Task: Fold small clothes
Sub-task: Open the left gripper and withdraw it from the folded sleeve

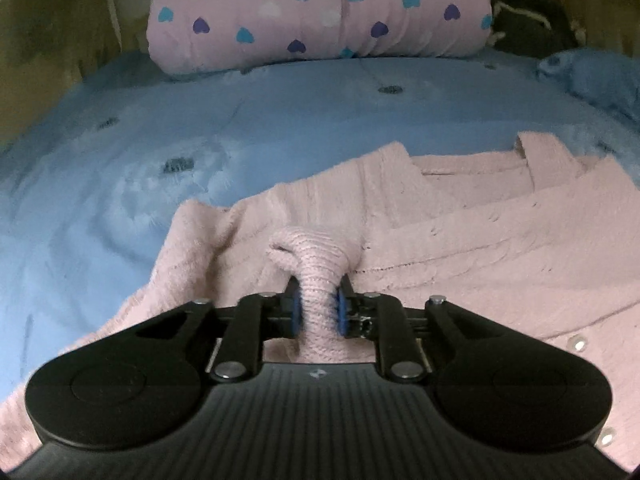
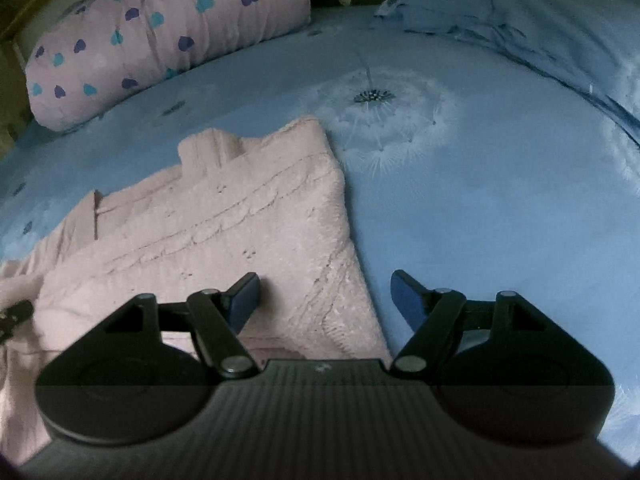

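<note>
Blue bed sheet (image 2: 480,208) underlies everything. Left hand-held gripper (image 1: 317,312) pinches a ribbed cuff of the pink cardigan (image 2: 240,232); right hand-held gripper (image 2: 325,300) hovers agape over its folded edge. Folding looks partly done.

cardigan (image 1: 500,248) | pale pink cable knit, snap buttons along one edge | lying flat, partly folded on blue bedding | ribbed cuff (image 1: 318,280) bunched upright, raised off the body
</note>
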A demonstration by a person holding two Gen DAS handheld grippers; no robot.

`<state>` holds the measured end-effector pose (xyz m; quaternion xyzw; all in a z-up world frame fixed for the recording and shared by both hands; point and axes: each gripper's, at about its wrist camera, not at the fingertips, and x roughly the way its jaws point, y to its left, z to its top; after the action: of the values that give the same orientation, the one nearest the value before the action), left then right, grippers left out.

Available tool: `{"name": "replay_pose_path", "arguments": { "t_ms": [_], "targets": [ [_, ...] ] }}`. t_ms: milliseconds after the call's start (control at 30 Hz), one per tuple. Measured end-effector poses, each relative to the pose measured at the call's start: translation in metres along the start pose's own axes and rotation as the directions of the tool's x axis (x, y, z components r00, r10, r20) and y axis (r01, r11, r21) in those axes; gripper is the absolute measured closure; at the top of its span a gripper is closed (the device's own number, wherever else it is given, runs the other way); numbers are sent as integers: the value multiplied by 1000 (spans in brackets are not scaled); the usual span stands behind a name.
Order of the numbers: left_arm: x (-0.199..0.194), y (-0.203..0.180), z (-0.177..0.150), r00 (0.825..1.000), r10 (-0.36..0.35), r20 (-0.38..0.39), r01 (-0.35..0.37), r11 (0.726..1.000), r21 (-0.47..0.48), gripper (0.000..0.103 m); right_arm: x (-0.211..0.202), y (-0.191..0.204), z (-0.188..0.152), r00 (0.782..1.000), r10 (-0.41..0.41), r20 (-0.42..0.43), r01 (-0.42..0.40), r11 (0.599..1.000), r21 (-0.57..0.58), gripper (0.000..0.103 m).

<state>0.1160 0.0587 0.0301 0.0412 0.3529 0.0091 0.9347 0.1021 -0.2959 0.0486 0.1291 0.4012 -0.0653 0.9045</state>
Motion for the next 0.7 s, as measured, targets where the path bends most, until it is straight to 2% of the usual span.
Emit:
{"name": "replay_pose_path", "arguments": {
  "t_ms": [100,167,233,333,467,567,700],
  "targets": [
    [-6,-2,-3,1000,-22,-4,22,1000,-3,75,-2,2,-1,1000,-2,4,2,1000,-17,28],
    [-9,-6,-4,1000,-9,6,9,1000,22,53,-2,1,-1,1000,3,6,-3,1000,-14,29],
    [-15,-8,-4,999,9,34,-9,1000,18,47,-2,0,-1,1000,3,5,-3,1000,-13,29],
    [-25,-11,-3,996,2,86,-4,1000,22,46,-3,2,0,1000,6,5,-6,1000,-17,29],
    [-37,-14,-1,994,9,113,-11,1000,16,44,-7,4,1,1000,12,18,-12,999,-32,30],
    [-46,-15,0,990,-42,136,42,999,3,44,-17,10,3,997,4,73,2,997,-81,30],
    [-47,-18,-1,989,-45,140,45,999,3,44,-29,17,2,991,41,124,-20,986,-166,30]
  ]
}}
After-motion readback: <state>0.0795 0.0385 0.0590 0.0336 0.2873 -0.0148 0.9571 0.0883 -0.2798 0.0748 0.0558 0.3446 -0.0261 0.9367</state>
